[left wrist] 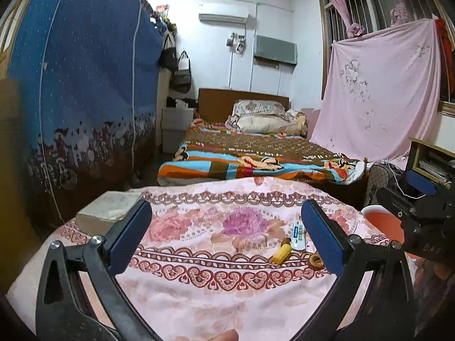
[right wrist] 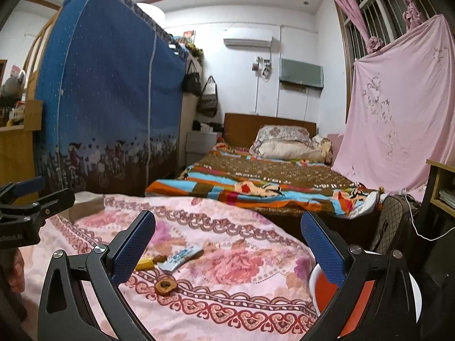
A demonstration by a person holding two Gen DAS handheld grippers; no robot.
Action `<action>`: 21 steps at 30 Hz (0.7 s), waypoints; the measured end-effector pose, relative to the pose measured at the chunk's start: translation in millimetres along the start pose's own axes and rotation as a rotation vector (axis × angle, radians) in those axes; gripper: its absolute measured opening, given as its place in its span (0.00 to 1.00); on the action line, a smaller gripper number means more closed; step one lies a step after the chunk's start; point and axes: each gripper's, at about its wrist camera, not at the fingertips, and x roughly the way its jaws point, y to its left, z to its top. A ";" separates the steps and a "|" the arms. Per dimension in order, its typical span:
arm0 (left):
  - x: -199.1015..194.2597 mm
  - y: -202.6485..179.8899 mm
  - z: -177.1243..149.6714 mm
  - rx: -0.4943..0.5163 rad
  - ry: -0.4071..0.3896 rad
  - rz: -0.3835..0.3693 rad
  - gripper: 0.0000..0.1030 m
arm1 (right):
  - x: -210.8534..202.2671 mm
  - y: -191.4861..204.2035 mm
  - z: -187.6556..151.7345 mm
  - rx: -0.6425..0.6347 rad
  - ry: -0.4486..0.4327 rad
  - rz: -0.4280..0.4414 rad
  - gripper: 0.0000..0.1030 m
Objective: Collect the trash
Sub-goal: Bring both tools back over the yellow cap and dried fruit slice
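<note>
Bedroom. Blue fabric wardrobe (right wrist: 108, 108) along the left wall, printed figures along its lower band. Beyond it, a bed (right wrist: 264, 182) with a striped multicolour blanket and pillows (right wrist: 281, 142) against a brown headboard. A pink sheet (right wrist: 398, 113) hangs over the window on the right.

Foreground: table under a pink floral cloth (right wrist: 227, 255). At its far left corner lies a flat pale box (left wrist: 111, 207); contents not legible. Off the table's right edge, lower down, a red bin with white rim (right wrist: 321, 287), partly hidden behind the right gripper's finger.

Trash on the cloth, three items close together, right of centre in the left wrist view:
- a flattened white-and-blue tube or sachet (right wrist: 182, 258), print too small to read;
- a yellow piece, possibly a corn cob stub (left wrist: 281, 254), just beside the tube's near end;
- a brown ring-shaped scrap (right wrist: 165, 285), nearest the table edge, apart from the other two.

Left gripper (left wrist: 227, 236): jaws spread wide, nothing between them, above the cloth; trash sits near its right finger. A fingertip (left wrist: 224, 335) shows at the bottom edge.

Right gripper (right wrist: 227, 244): jaws likewise released and empty, over the table's right portion; trash lies near its left finger.
</note>
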 end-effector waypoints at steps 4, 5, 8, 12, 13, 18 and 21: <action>5.0 1.8 -0.1 -0.011 0.026 -0.006 0.89 | 7.7 3.6 -3.2 -0.015 0.044 0.008 1.00; 5.8 2.1 -0.2 -0.014 0.031 -0.008 0.89 | 9.9 4.8 -4.1 -0.019 0.056 0.011 1.00; 8.3 3.1 -1.1 -0.022 0.048 -0.011 0.89 | 15.1 6.6 -6.3 -0.024 0.088 0.018 1.00; 12.2 5.1 -1.1 -0.028 0.072 -0.017 0.89 | 20.5 5.7 -8.2 -0.011 0.125 0.036 1.00; 13.2 5.7 -1.1 -0.029 0.078 -0.020 0.89 | 21.9 5.0 -8.5 -0.007 0.134 0.042 1.00; 17.1 8.2 -0.4 -0.033 0.103 -0.030 0.89 | 26.8 3.2 -10.1 0.005 0.169 0.071 1.00; 19.9 8.2 -1.0 -0.023 0.122 -0.035 0.89 | 28.9 4.0 -10.8 0.003 0.185 0.081 1.00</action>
